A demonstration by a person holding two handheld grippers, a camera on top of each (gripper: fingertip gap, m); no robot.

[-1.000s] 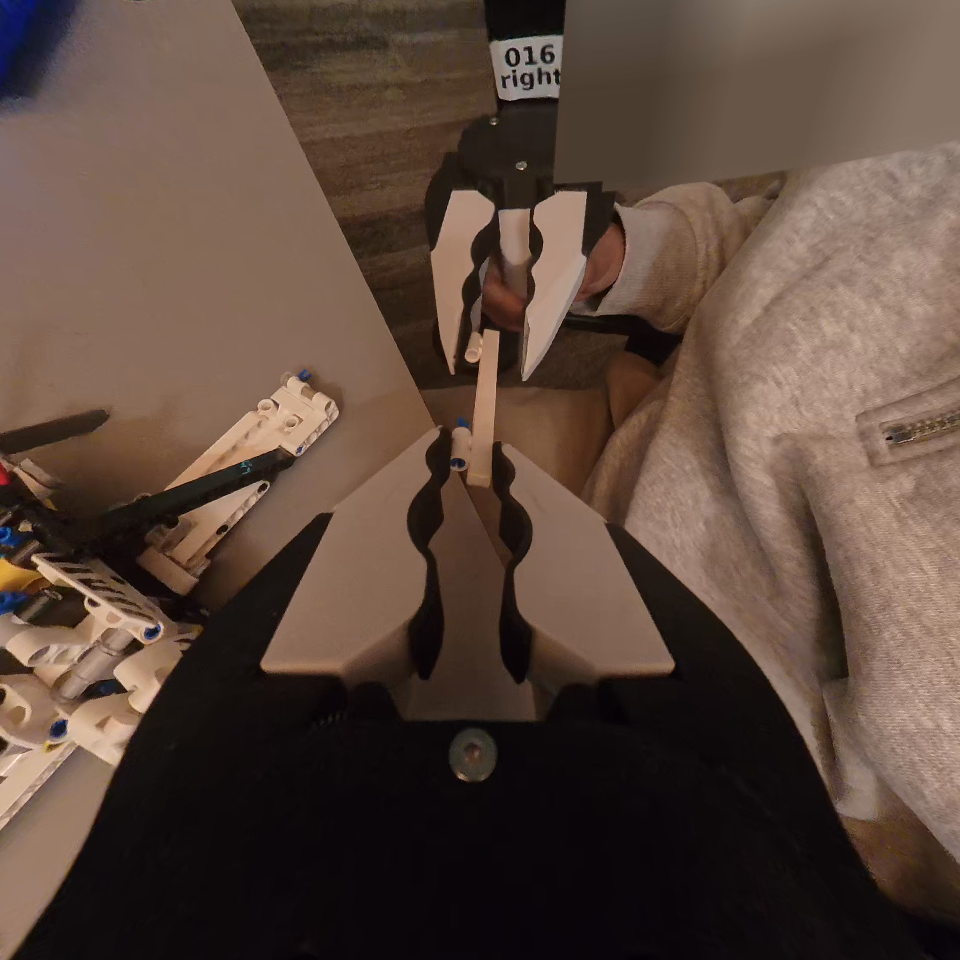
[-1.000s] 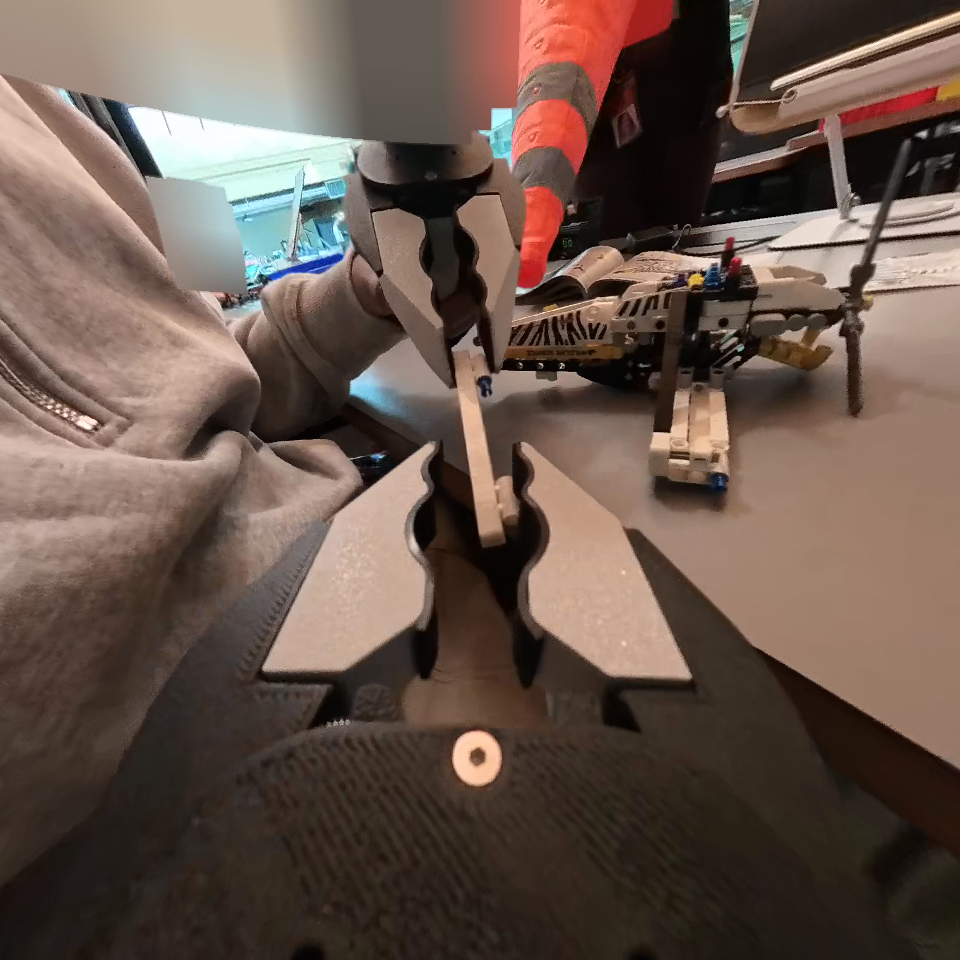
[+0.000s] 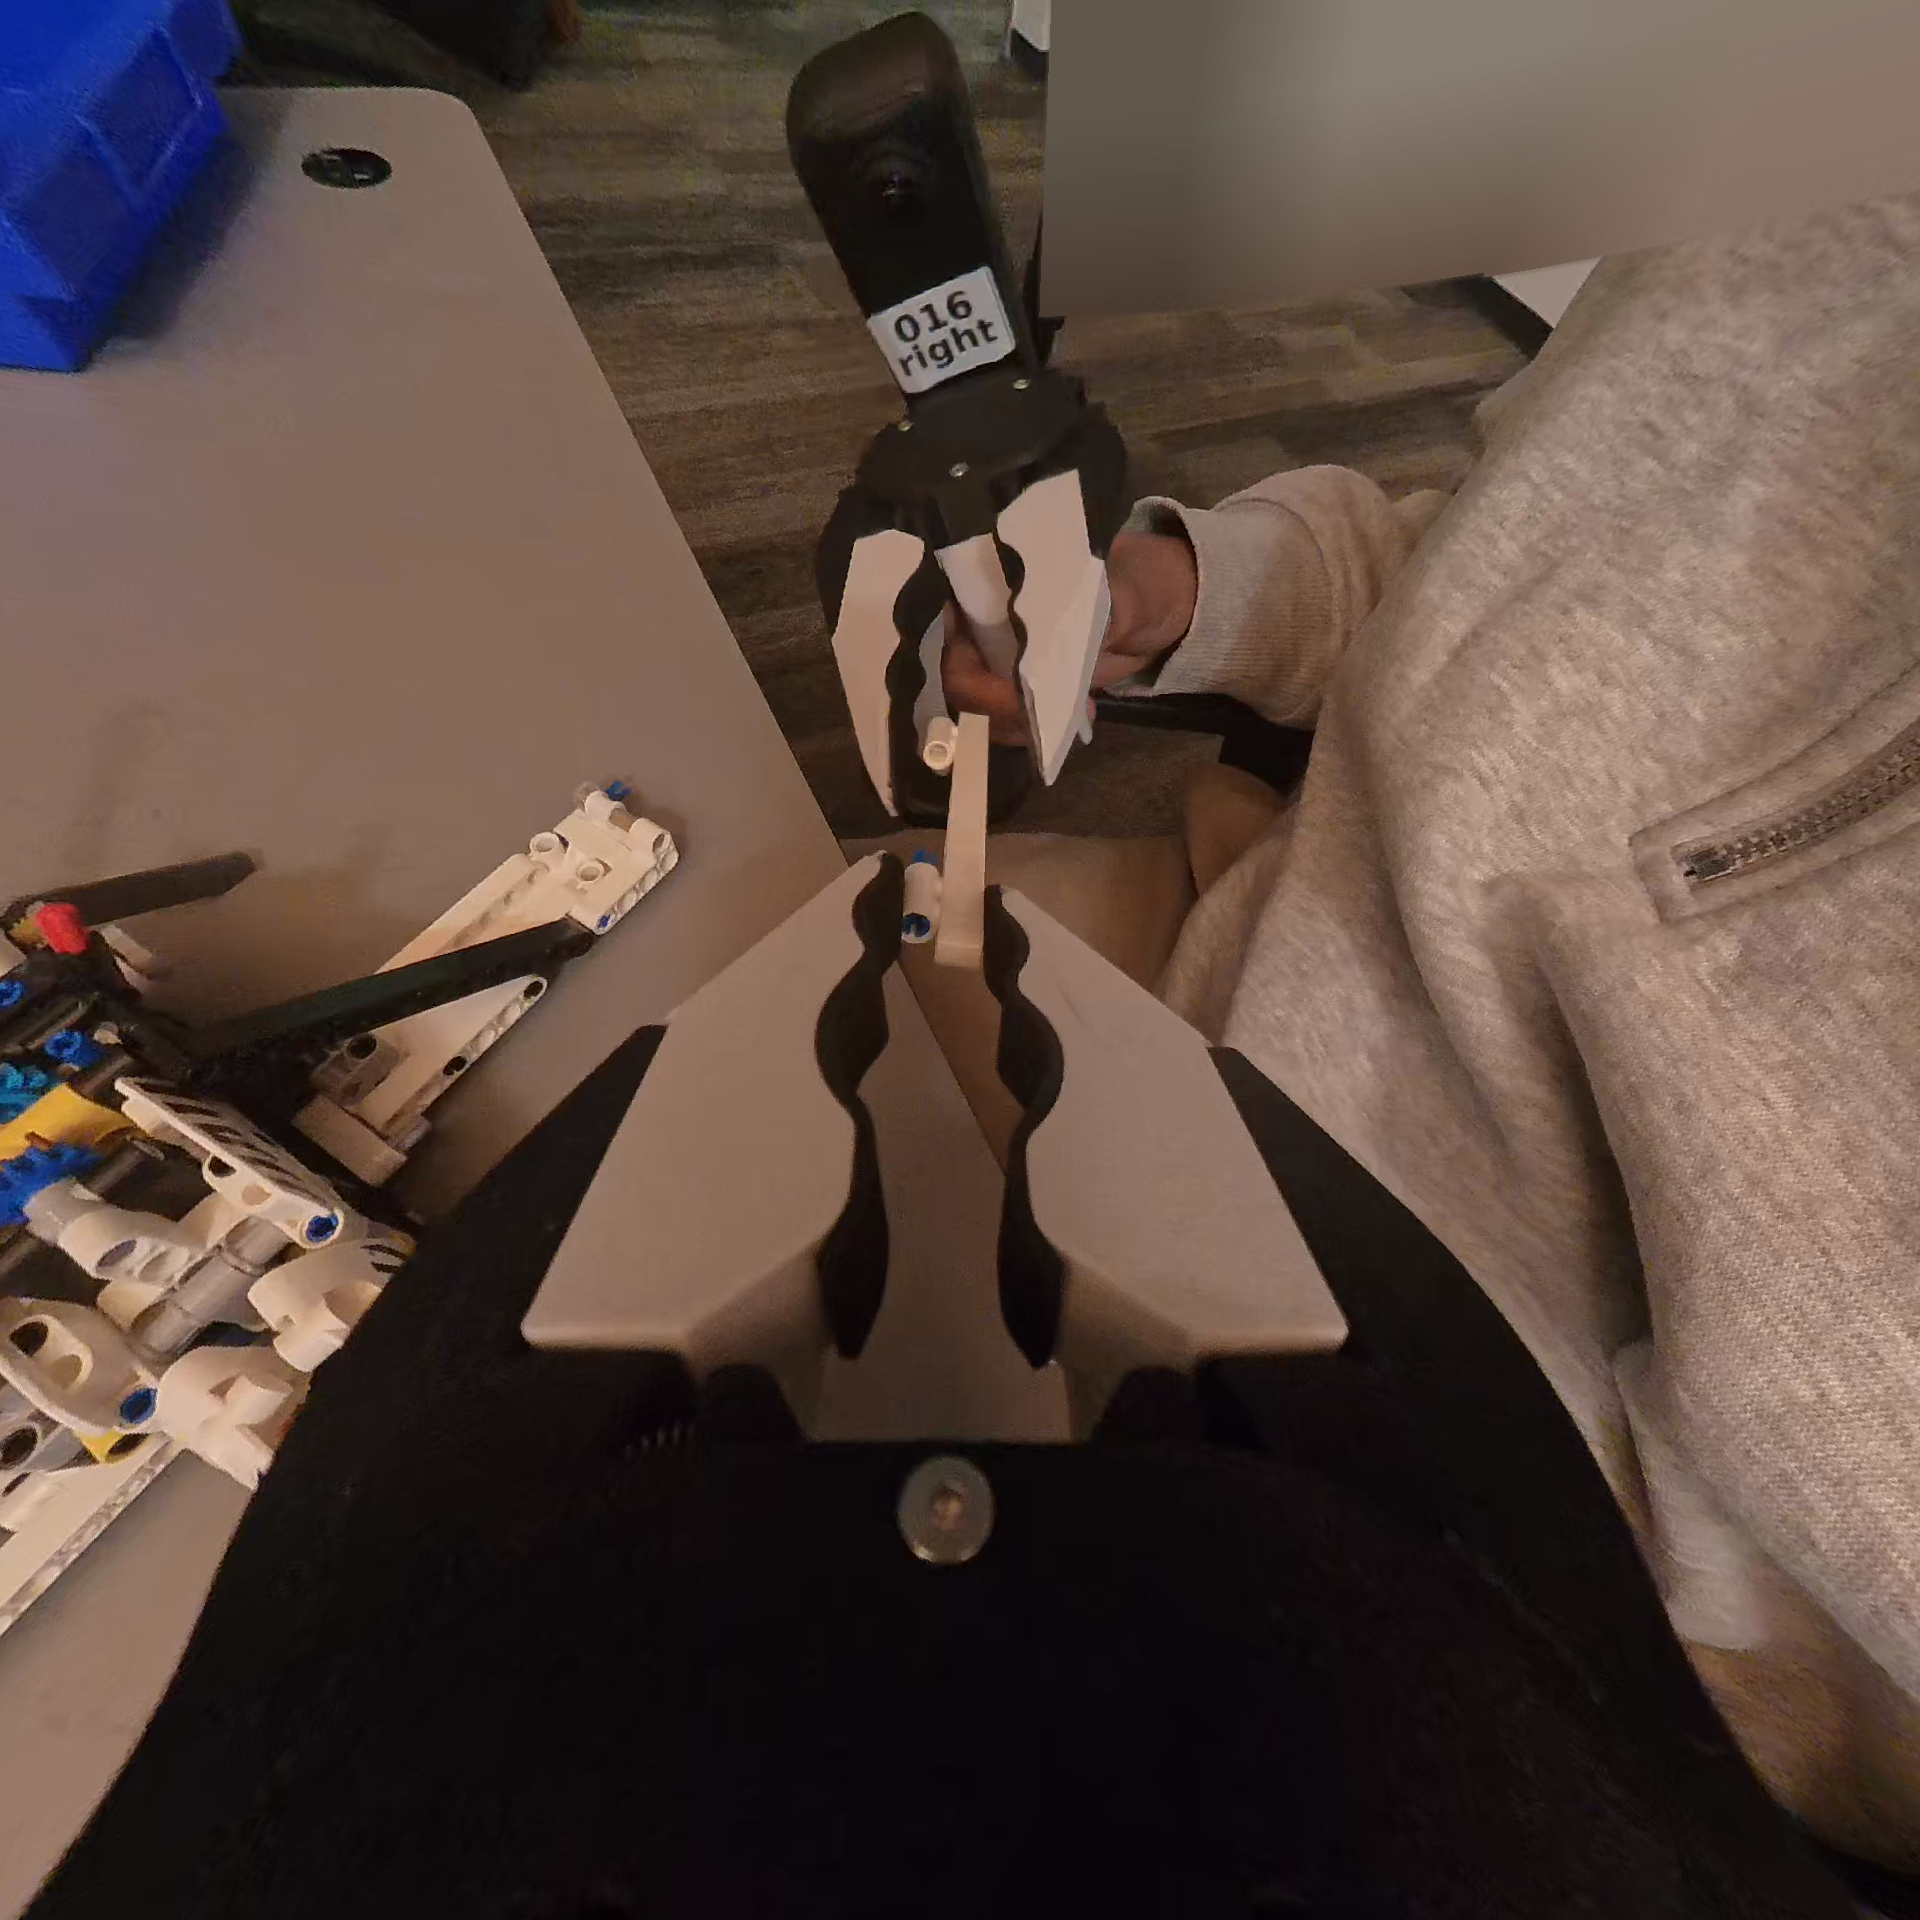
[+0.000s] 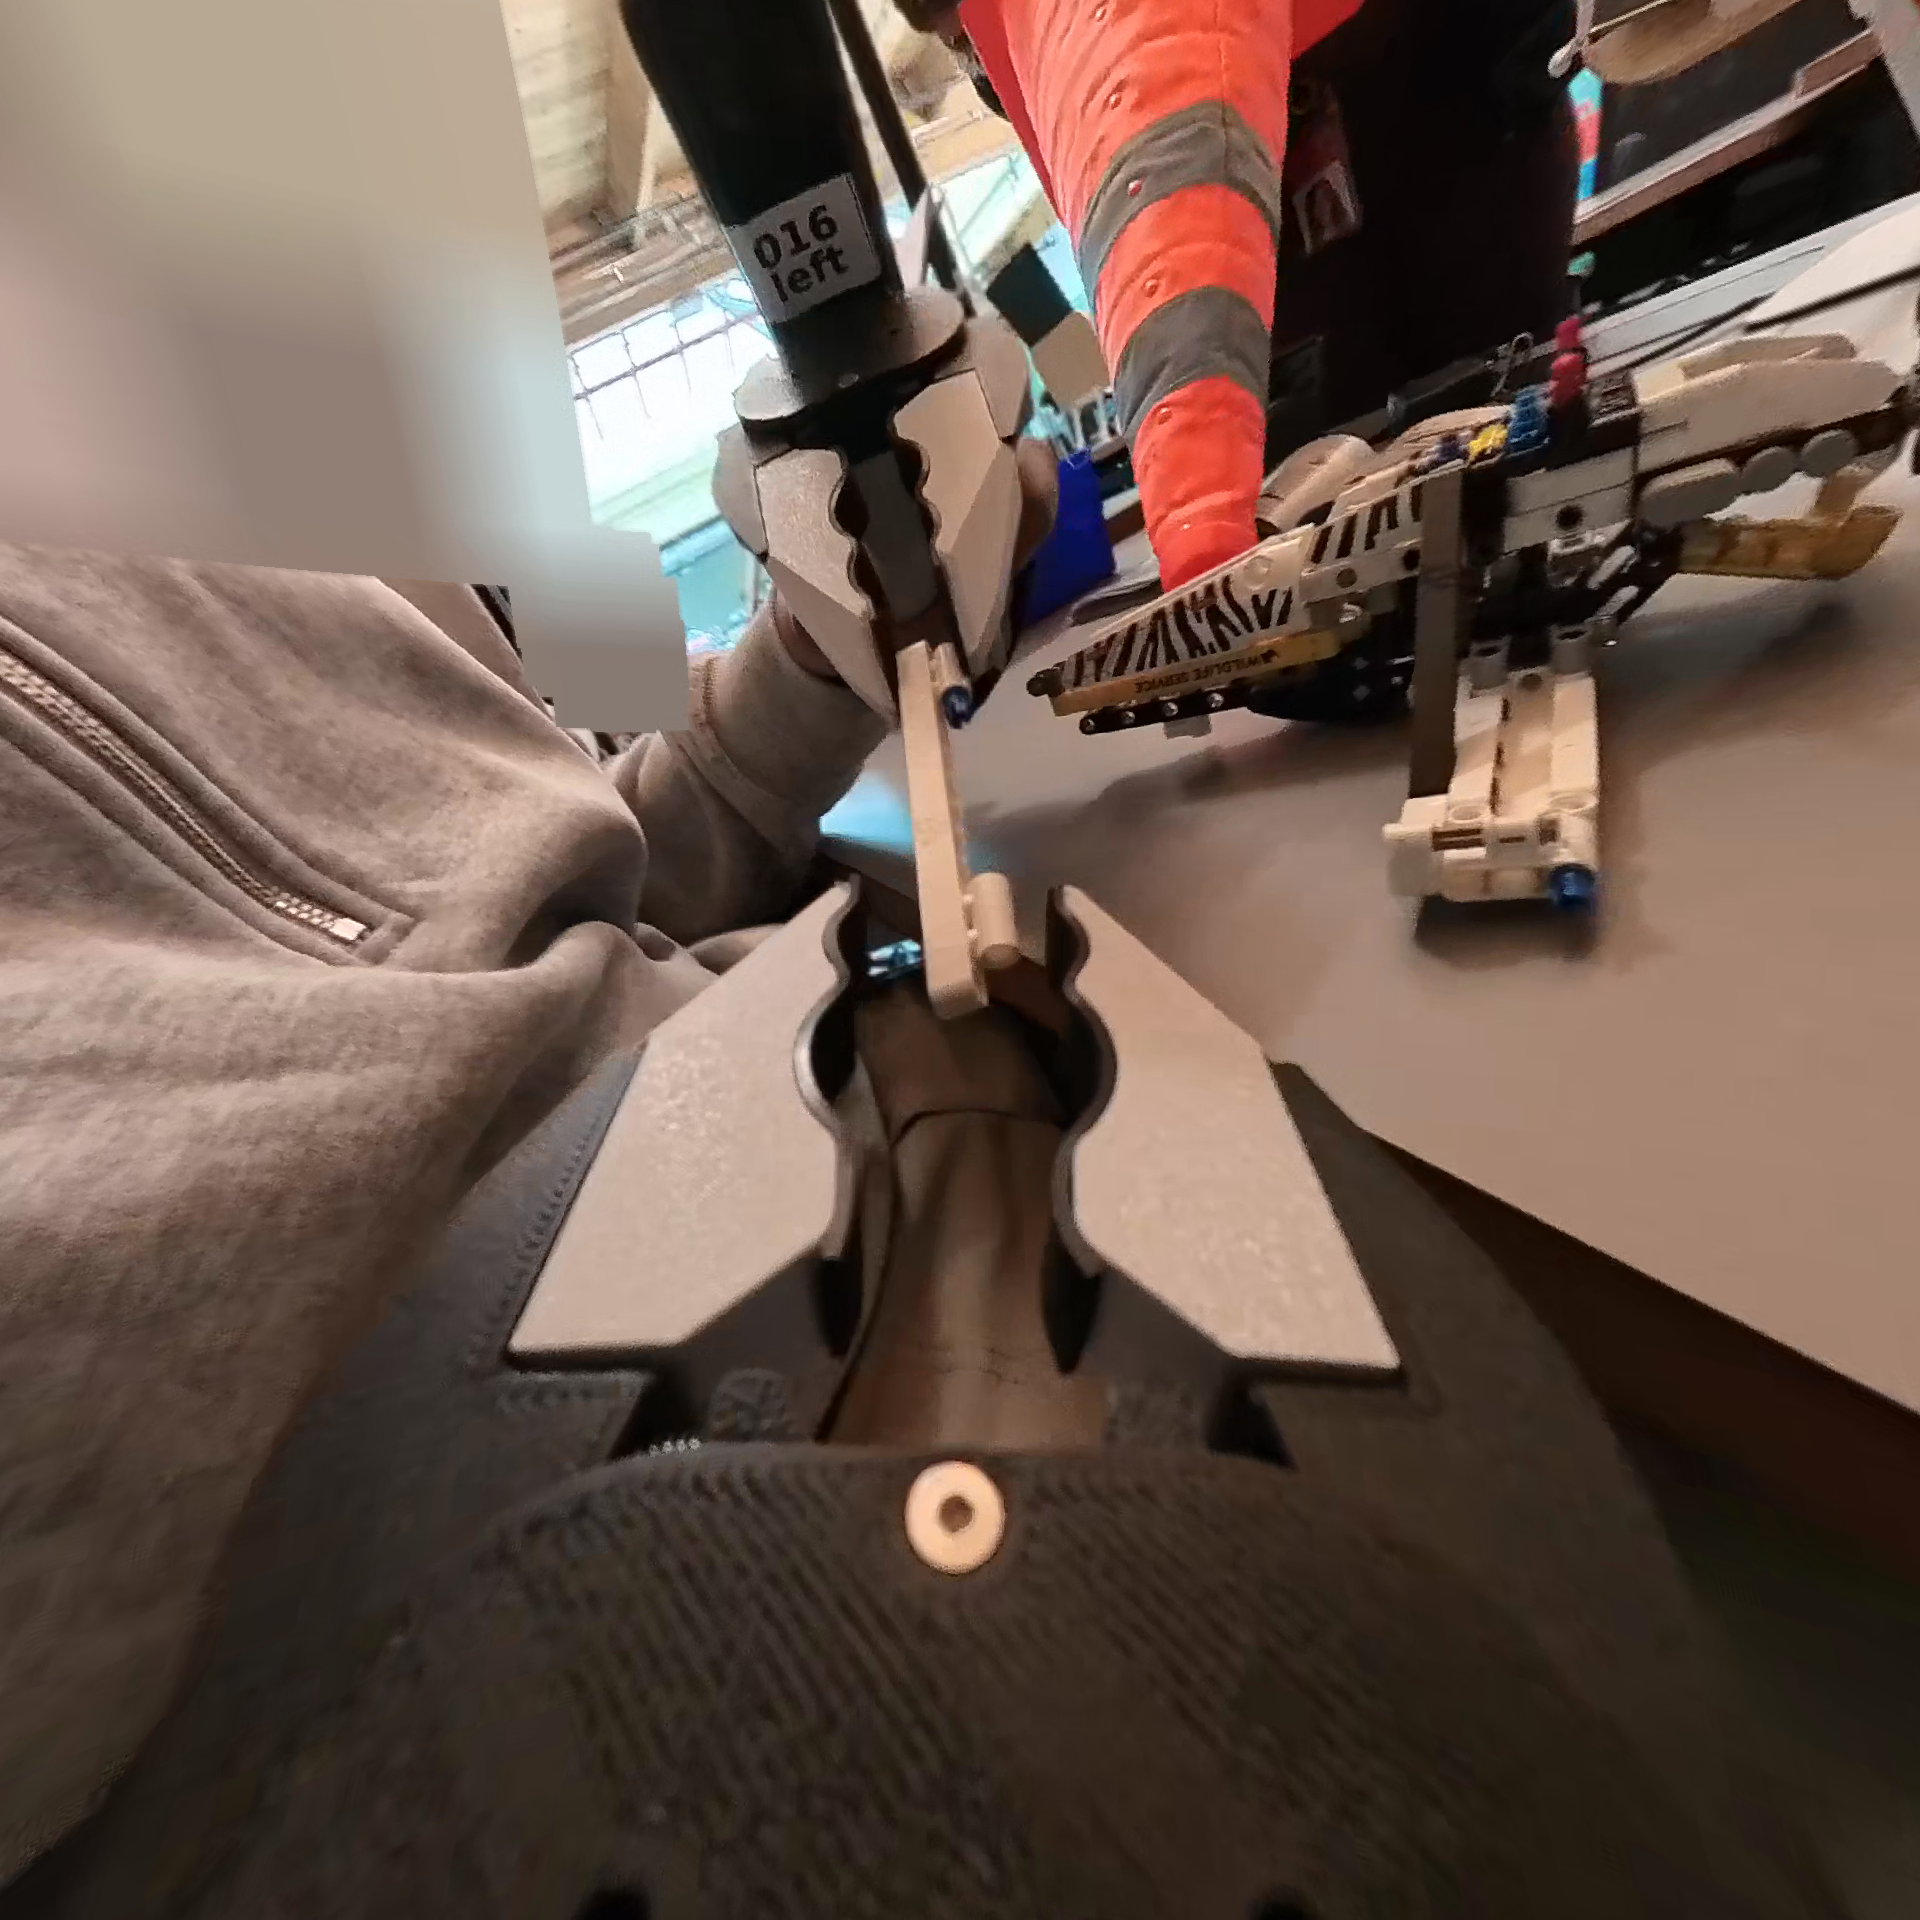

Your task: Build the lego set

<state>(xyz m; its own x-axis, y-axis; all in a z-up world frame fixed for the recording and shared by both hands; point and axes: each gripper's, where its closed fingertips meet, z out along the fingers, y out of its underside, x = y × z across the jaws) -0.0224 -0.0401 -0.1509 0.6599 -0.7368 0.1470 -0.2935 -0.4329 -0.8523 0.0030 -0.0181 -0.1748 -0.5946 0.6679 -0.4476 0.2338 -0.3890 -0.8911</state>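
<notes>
Holding: I am gripping one end of a white lego beam (image 3: 961, 831) in my left tool (image 3: 940, 904), fingers narrowed onto it; a small white connector with a blue pin (image 3: 916, 896) is sitting at that end, against the left finger.
Right tool: I am keeping my right tool (image 4: 956, 935) partly open around the beam's other end; whether its fingers are pressing the beam, I cannot tell. A short white peg (image 4: 992, 914) is sticking out of the beam there, toward the right finger.
Beam position: it is hanging in the air off the near edge of the table (image 3: 312, 571), stretched between the two tools, above the lap of a person in a grey hooded top (image 3: 1610, 831).
Model: the partly built lego helicopter (image 4: 1455, 540), white with zebra-striped panels, is standing on the table, well apart from the beam; its white landing skid (image 4: 1496, 790) is pointing toward the near edge.
Far corner: a blue bin (image 3: 94, 177) is sitting near the table's far corner in the left wrist view.
Background: someone in an orange sleeve with grey bands (image 4: 1164, 260) is leaning a hand on the table beyond the model.
</notes>
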